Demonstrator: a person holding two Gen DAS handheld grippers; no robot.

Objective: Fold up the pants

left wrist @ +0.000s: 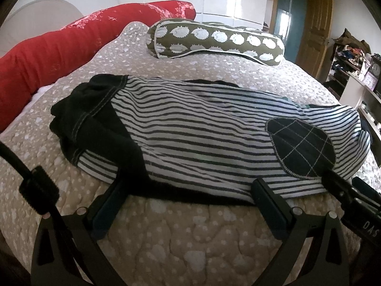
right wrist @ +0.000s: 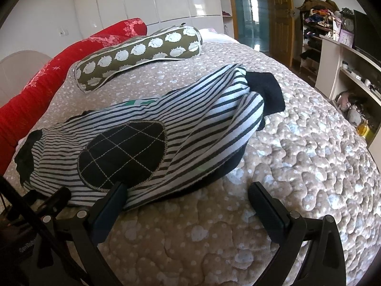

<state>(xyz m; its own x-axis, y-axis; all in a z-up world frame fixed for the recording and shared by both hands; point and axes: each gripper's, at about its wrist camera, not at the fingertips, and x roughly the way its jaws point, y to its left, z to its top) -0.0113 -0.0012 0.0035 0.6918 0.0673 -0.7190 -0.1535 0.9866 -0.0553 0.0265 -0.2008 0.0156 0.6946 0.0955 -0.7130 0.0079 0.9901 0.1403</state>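
The pants (left wrist: 190, 128) are black-and-white striped with a black waistband at the left and a black quilted knee patch (left wrist: 301, 146). They lie bunched across the beige quilted bedspread (left wrist: 185, 238). My left gripper (left wrist: 188, 190) is open, its fingers at the near hem of the pants. In the right wrist view the pants (right wrist: 147, 128) lie to the left, knee patch (right wrist: 123, 152) near, black cuff (right wrist: 266, 90) far. My right gripper (right wrist: 190, 193) is open; its left finger (right wrist: 112, 202) touches the pants' near edge, its right finger (right wrist: 264, 205) is over bare bedspread (right wrist: 297, 155).
An olive bolster pillow with white spots (left wrist: 214, 40) and a long red pillow (left wrist: 54, 54) lie at the far side of the bed. Shelves with clutter (right wrist: 319, 31) and a white cabinet (right wrist: 352, 71) stand to the right. The other gripper shows at the right edge of the left wrist view (left wrist: 352, 195).
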